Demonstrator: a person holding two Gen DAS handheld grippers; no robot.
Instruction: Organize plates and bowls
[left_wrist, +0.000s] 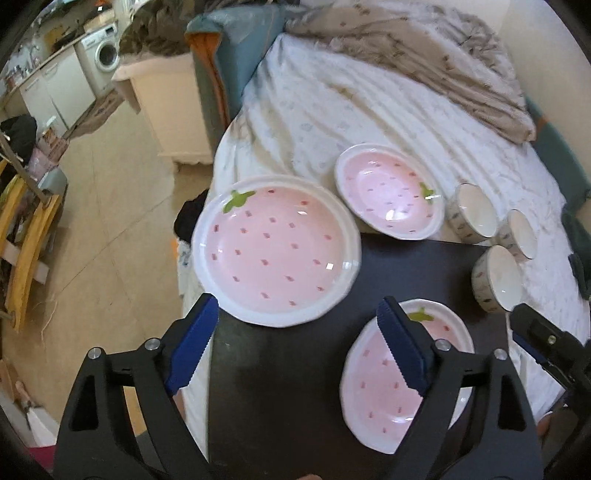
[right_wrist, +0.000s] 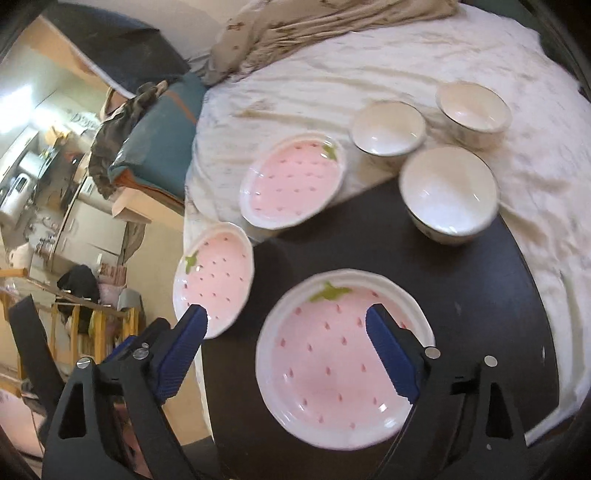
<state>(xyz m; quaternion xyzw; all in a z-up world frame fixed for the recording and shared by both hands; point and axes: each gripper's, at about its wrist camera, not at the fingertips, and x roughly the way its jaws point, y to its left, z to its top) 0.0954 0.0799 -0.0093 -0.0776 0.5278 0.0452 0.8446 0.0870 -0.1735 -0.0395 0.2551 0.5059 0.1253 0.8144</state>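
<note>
In the left wrist view, the left gripper (left_wrist: 295, 343) is hanging above the dark board (left_wrist: 280, 387) with its blue-padded jaws standing wide and nothing between them. A large pink strawberry plate (left_wrist: 275, 251) is lying at the board's far left corner, overhanging the edge, just beyond the left finger. A second strawberry plate (left_wrist: 384, 384) is resting on the board at near right, partly covered by the right finger. A third strawberry plate (left_wrist: 388, 192) is sitting farther away, partly on the white bedsheet (left_wrist: 332, 110), its near rim reaching the board's far edge. To its right, three white bowls (left_wrist: 495, 236) are clustered close together on the sheet, all upright. A beige blanket (left_wrist: 424, 55) is bunched at the far end. The right gripper (left_wrist: 543, 343) is poking in at the right edge, though how its jaws stand cannot be told from here. In the right wrist view, the right gripper (right_wrist: 286, 350) is hovering with its jaws spread wide and empty, over the nearest strawberry plate (right_wrist: 332, 369) lying flat on the board (right_wrist: 480, 295). The plate at the left edge (right_wrist: 214, 277) is showing beyond the left finger, the far plate (right_wrist: 291, 181) is lying half on the sheet (right_wrist: 369, 55), and the bowls (right_wrist: 447, 192) are standing at far right, the nearest one at the board's far edge.
</note>
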